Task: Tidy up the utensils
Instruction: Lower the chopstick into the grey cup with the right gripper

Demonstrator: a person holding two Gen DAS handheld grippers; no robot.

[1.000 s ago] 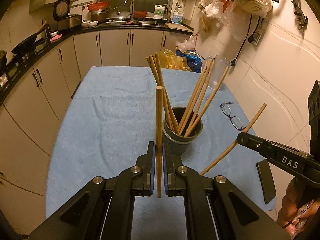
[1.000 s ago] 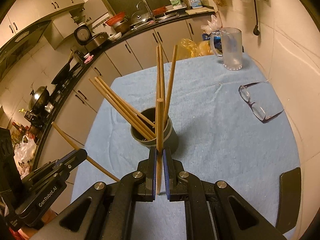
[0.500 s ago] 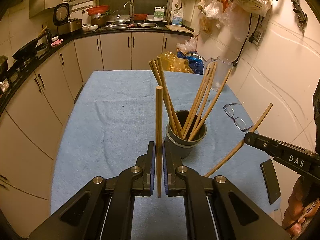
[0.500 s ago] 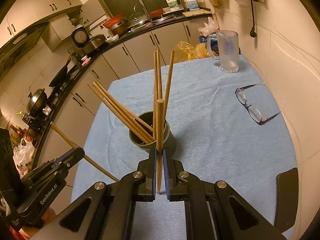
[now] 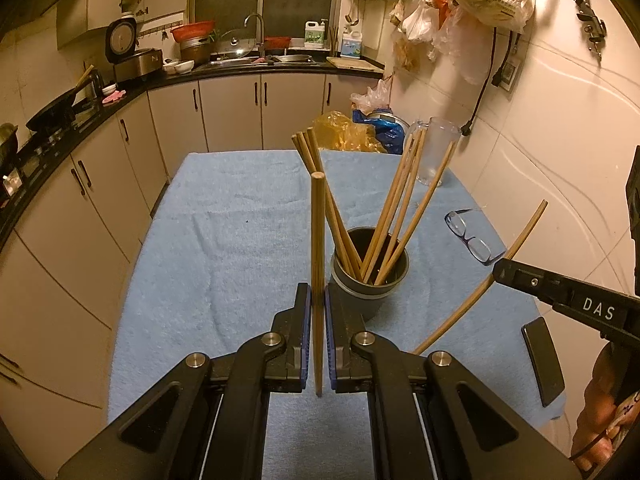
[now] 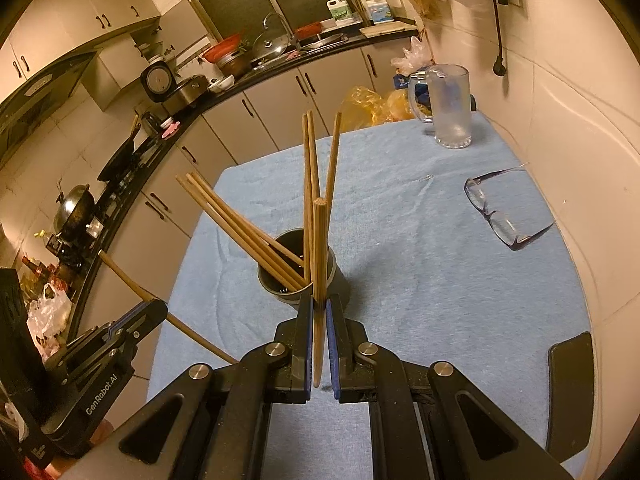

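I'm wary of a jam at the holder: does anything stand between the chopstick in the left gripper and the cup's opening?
No separate object does. The left gripper holds its chopstick just beside the cup, but chopsticks already inside fan across the mouth, leaving only gaps between them.

Cup (image 5: 370, 276): lower front hidden behind the left gripper (image 5: 318, 312) fingers; in the right wrist view the right gripper (image 6: 319, 316) covers its near wall. Chopstick bases inside the cup not visible (dark interior). Right gripper's chopstick (image 5: 480, 280): middle hidden by the finger holding it. Phone (image 6: 570, 392): cut by the lens edge, right wrist view. Bottle labels on the counter (image 5: 312, 34) too small to read.
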